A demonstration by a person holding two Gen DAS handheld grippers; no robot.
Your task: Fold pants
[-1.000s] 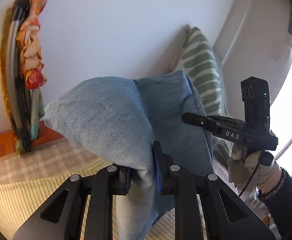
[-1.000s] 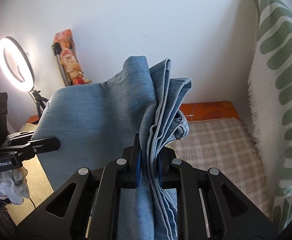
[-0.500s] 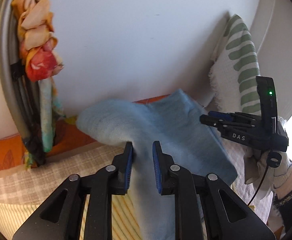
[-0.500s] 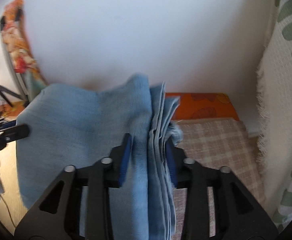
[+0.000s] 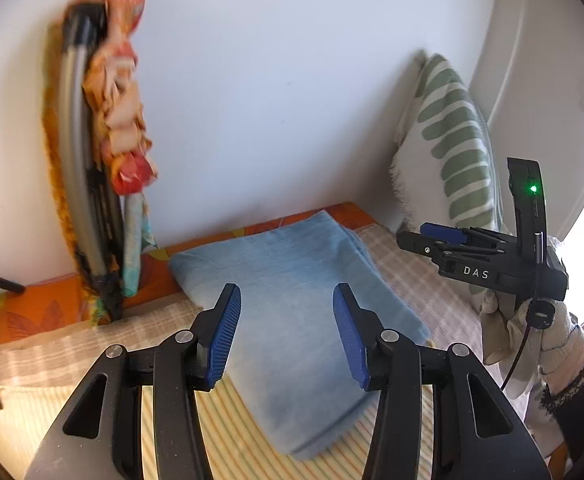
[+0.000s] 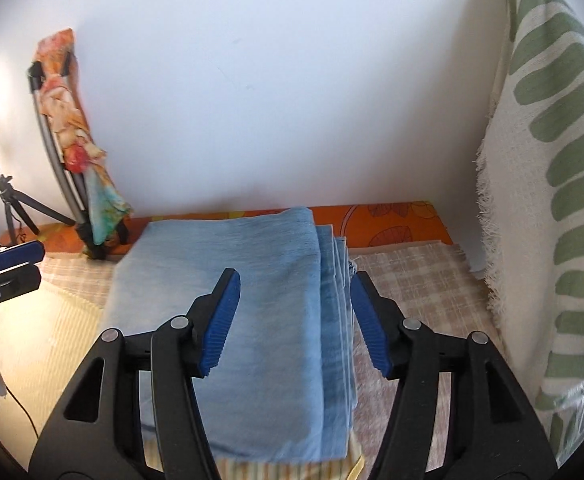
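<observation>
I look down both tools at the folded pants [image 5: 292,312], a pale blue denim stack lying flat on the striped and checked bedcover [image 6: 408,280], its far end close to the white wall [image 6: 271,80]. My left gripper [image 5: 285,334] stands with its blue pads spread, nothing between them but air, the cloth lying lower and ahead of the tips. My right gripper [image 6: 292,320] is likewise spread and empty. On both tools the jaws have just been opening, and in these frames no fabric is pinched by either.

The stack's long axis runs away from me toward the wall, in line with both tools. In the left wrist view the pants sit straight ahead and slightly right, with the right tool, in a gloved hand [image 5: 528,332], hovering off the stack's right side. In the right wrist view the layered, stepped edges [image 6: 338,280] of the fold lie just inside the right pad, so that side is the right gripper's to tidy; the smooth folded side lies toward the left tool, whose tips show at the left margin.

I judge the fold close to done, with 2 tools free. Any last move, in my reading, would be a press or square-up of those stepped layers, and the right hand looks nearer to them. A striped green-and-white cushion [image 6: 552,160] leans at the right, well apart from the stack.
</observation>
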